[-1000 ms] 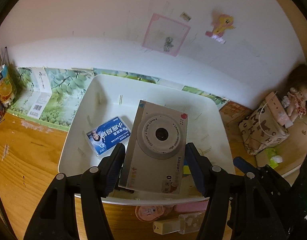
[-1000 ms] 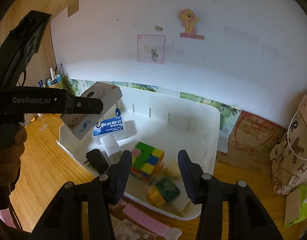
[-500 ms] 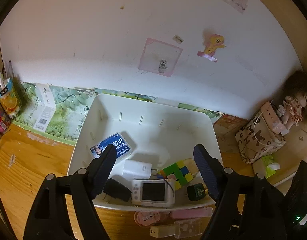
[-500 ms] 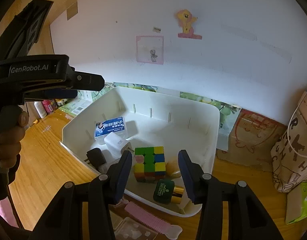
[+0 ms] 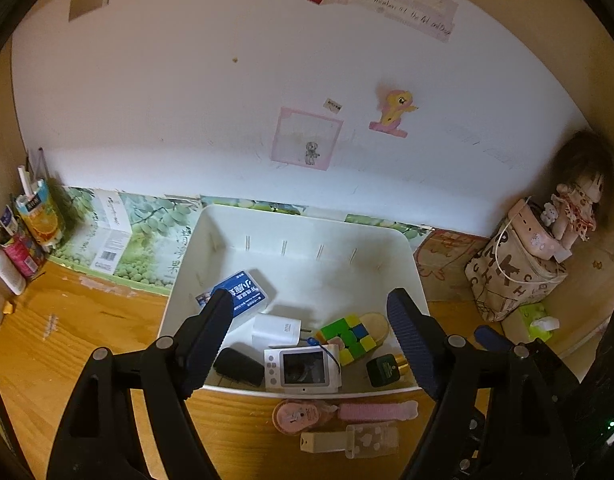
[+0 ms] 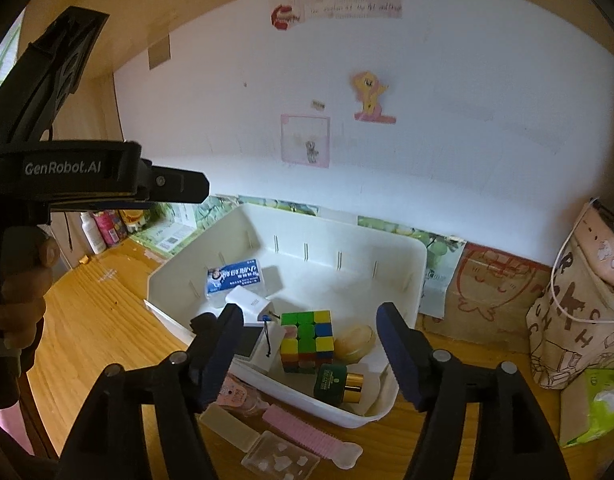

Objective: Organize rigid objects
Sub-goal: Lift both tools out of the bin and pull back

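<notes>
A white bin stands on the wooden desk against the wall. In it lie a white toy camera screen up, a colour cube, a white charger, a black adapter, a blue-labelled box, a green and gold bottle and a beige round piece. My left gripper is open and empty above the bin's near edge. My right gripper is open and empty above the bin's near corner.
In front of the bin lie a pink round case, a pink comb and a clear bottle. A patterned bag and doll stand right, a green tissue pack near them. Cartons and bottles stand left.
My left gripper opened and let go of the white camera, which now lies screen up in the bin. The left gripper then drew back and up. The colour cube shifted slightly.
</notes>
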Motion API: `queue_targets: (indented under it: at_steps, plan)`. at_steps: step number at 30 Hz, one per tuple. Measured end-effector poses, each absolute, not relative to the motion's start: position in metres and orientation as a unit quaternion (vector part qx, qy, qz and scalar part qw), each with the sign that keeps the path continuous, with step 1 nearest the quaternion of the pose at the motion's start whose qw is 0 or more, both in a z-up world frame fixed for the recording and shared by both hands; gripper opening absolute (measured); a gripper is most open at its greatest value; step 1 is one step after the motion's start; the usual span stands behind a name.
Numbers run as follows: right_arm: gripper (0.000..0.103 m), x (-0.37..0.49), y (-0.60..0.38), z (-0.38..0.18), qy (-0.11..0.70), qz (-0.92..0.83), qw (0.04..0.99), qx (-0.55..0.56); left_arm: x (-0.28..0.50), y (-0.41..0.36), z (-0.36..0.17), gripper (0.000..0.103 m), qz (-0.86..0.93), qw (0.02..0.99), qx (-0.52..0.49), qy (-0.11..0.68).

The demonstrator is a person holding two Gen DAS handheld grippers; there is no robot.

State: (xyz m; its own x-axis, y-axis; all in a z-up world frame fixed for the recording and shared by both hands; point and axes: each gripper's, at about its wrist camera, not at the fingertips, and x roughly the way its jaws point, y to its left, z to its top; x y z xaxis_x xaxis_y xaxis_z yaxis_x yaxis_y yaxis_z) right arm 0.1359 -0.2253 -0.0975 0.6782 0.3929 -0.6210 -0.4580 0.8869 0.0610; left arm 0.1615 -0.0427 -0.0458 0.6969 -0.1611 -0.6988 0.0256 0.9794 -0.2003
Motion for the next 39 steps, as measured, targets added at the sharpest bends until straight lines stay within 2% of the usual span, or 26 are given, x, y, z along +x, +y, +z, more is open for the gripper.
queue_targets:
  at_steps: [7,22,39]
  plan:
    - [0.076,0.121,-0.228,-0.083,0.304,0.239,0.921,-0.048,0.137,-0.042,-0.032,0.082,-0.030,0.922,-0.083,0.378]
    - [0.081,0.076,-0.236,-0.060,0.268,0.256,0.927,-0.051,0.070,-0.031,-0.022,0.083,0.028,0.921,-0.076,0.380]
    - [0.081,0.034,-0.253,-0.091,0.316,0.237,0.918,-0.050,0.034,-0.044,-0.045,0.084,0.011,0.900,-0.087,0.427]
